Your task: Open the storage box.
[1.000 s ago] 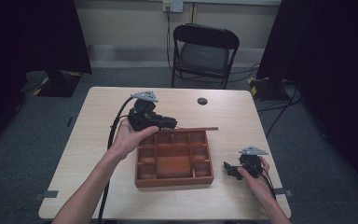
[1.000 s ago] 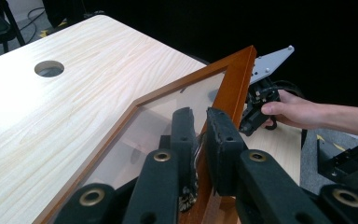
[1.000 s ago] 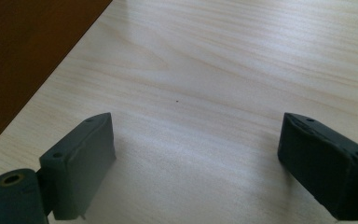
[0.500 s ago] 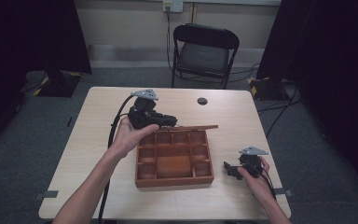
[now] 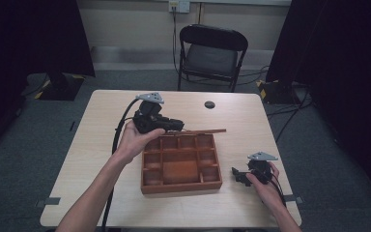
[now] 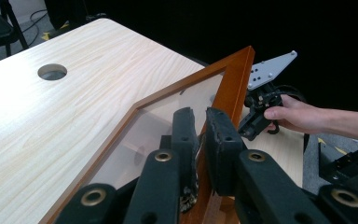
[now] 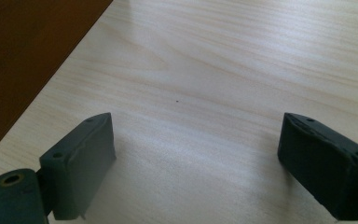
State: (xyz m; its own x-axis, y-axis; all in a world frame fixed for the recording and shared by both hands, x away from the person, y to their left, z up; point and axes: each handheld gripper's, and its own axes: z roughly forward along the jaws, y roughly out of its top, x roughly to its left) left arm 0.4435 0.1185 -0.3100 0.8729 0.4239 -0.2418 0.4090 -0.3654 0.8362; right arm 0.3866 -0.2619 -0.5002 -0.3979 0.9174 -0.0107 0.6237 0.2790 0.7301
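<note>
We see no change: our left gripper (image 6: 196, 126) stays clamped on the lid (image 6: 235, 79). Our right gripper (image 7: 196, 163) rests apart, idle. The box (image 5: 181, 164) stands open.

Recording studio, black curtains (image 5: 34, 34), folding chair (image 5: 212, 53)

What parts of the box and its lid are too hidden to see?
- Lid: near edge hidden behind the left gripper's jaws, left gripper view.
- Wooden box: cut off by the frame edge, right gripper view.
- Box compartments: contents too small to tell, high view.
</note>
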